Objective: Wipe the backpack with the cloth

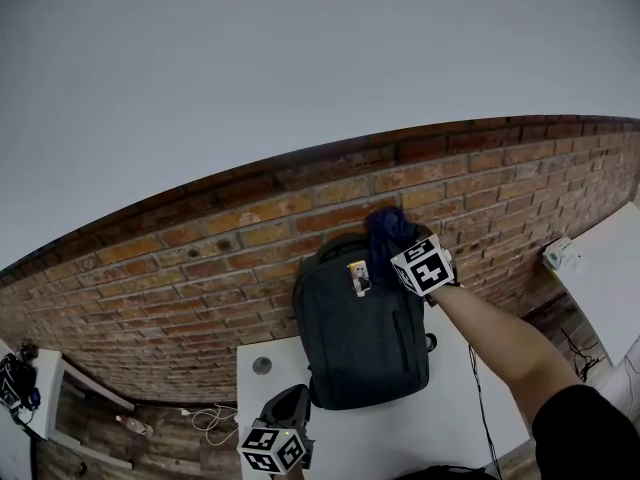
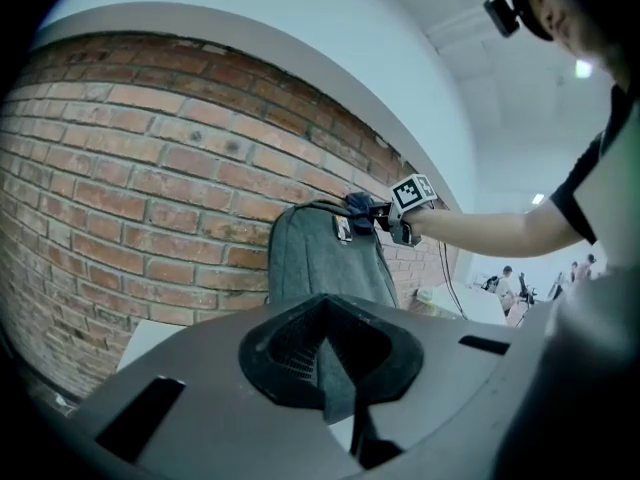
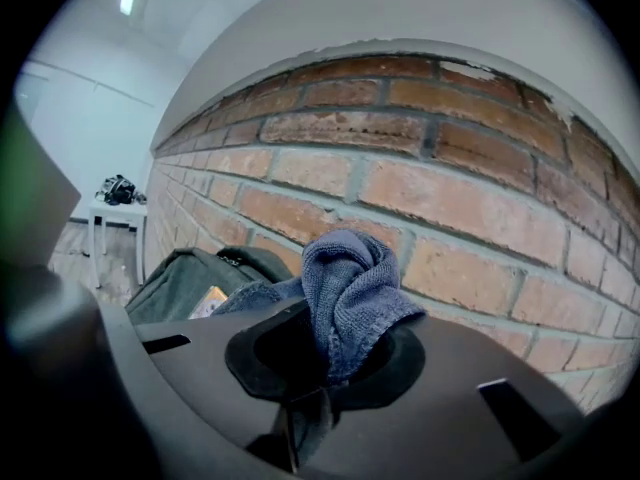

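Wipe start likely: cloth (image 3: 350, 288) clamped in right gripper (image 3: 322, 363) at backpack (image 1: 360, 338) far top, left gripper (image 2: 330, 363) closed empty; downward stroke needed next.

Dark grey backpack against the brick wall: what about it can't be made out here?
Small tag on the dark grey backpack: print too small in every view.
Whether the blue terry cloth touches the backpack's top: the right gripper blocks that in its own view.
Backpack's base: left gripper view, covered by the left gripper.
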The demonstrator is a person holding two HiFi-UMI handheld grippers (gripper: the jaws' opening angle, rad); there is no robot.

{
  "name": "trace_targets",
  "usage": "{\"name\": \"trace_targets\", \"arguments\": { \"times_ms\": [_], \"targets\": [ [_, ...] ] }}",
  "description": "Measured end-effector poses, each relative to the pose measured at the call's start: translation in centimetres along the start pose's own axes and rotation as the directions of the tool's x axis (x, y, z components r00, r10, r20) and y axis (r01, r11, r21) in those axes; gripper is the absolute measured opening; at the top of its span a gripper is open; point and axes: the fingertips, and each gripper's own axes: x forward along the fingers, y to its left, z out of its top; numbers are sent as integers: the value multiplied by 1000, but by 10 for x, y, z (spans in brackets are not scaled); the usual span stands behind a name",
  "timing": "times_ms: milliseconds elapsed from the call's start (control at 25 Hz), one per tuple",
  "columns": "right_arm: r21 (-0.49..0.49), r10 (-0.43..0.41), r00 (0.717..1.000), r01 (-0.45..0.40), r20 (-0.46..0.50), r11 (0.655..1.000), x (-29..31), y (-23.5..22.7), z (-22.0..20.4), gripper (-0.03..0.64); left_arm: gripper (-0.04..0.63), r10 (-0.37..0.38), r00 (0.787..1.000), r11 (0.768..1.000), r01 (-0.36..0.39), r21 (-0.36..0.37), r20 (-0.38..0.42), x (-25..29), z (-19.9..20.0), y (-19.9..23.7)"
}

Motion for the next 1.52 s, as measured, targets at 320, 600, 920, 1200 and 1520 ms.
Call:
{"name": "trace_targets", "arguments": {
  "times_ms": [320,600,920,1200,1520],
  "targets": [
    [23,22,1000,-21,-7,1000,-10,-17,-22,43,-9,3,1000,999,-2,51,-26,9,5,4],
    [185,45,999,-40,-24,982,-14,-33,-53,43,-9,4,999,999,-2,48,-45,11,-3,5],
    [371,103,995,-91,-14,924,-33,-29,-115,43,-9,-24,998,999,26,46,-49,22,-5,-5],
    [337,125,990,-97,-62,937,-38,-23,-133,43,-9,-43,997,998,46,53,-61,25,-8,-9],
    [257,92,994,-76,-51,963,-29,-34,-94,43,-9,-33,999,999,34,36,-42,20,-7,-4]
  ]
}}
